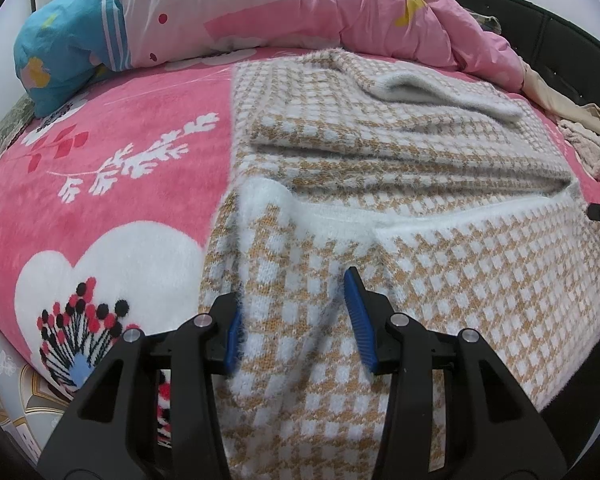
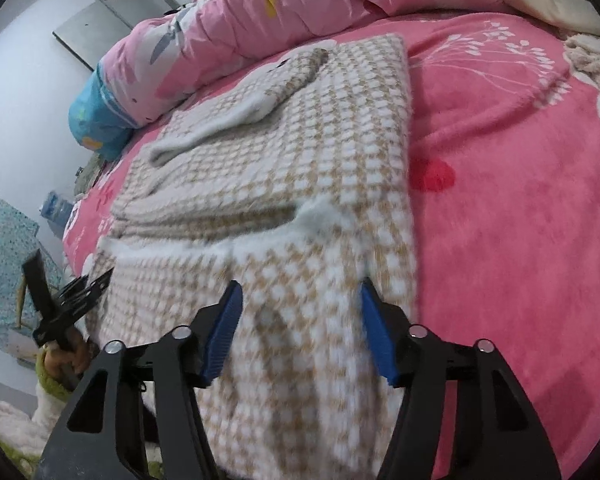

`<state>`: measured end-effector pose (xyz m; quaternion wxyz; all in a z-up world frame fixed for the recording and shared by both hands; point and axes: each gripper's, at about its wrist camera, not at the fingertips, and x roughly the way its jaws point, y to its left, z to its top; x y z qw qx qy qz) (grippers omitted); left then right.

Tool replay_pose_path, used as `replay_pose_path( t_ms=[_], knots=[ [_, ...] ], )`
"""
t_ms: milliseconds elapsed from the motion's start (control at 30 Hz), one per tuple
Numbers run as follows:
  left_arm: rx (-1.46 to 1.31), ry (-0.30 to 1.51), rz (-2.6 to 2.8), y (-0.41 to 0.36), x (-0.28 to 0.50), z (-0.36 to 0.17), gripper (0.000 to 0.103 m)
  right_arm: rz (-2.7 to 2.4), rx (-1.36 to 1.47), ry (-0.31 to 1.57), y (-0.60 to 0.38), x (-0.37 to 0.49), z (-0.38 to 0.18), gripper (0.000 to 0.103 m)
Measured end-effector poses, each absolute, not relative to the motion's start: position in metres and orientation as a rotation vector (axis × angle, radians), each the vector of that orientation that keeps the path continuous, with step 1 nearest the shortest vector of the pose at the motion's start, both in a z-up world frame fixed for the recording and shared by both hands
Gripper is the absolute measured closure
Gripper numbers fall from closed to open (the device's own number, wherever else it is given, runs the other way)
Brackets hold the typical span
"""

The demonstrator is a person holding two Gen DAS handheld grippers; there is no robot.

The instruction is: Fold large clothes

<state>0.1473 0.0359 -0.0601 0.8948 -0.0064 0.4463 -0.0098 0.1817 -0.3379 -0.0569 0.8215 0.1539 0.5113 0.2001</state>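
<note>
On the bed's pink blanket [image 1: 112, 168], a checked tan-and-white sweater [image 1: 440, 264] is lying partly folded, below a heaped pink quilt [image 1: 340, 4]. The left hand-held gripper [image 1: 294, 320] is standing half open, sweater fabric bunched between its pads. The right hand-held gripper [image 2: 300, 328] is hanging parted over the sweater's near edge, apparently gripping nothing.

No readable text, labels, brand names, numbers or signs appear in either view. The pink blanket [image 1: 100, 184] and the pink duvet [image 1: 340, 4] carry only pictures, such as flowers, hearts and cartoon shapes, with no lettering. The right wrist view is blurred, so any very small print there may simply be unreadable.
</note>
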Motion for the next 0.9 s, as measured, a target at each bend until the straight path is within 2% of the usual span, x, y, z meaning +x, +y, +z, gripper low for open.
replay_pose_path(
  t_ms=[133,367,667,900],
  knots=[
    [-0.013,0.926,-0.02,0.036,0.147,-0.06,0.06,0.449,0.356,1.1,-0.341,0.177,-0.059,0.052],
    [-0.014,0.925,-0.02,0.036,0.147,-0.06,0.06,0.604,0.313,1.146,-0.336,0.154,-0.049,0.053],
    [-0.013,0.928,-0.017,0.035,0.148,-0.06,0.06,0.461,0.308,1.137,-0.321,0.177,-0.061,0.057],
    [-0.008,0.927,-0.014,0.034,0.149,-0.059,0.06,0.327,0.112,1.082,-0.305,0.155,-0.044,0.063]
  ],
)
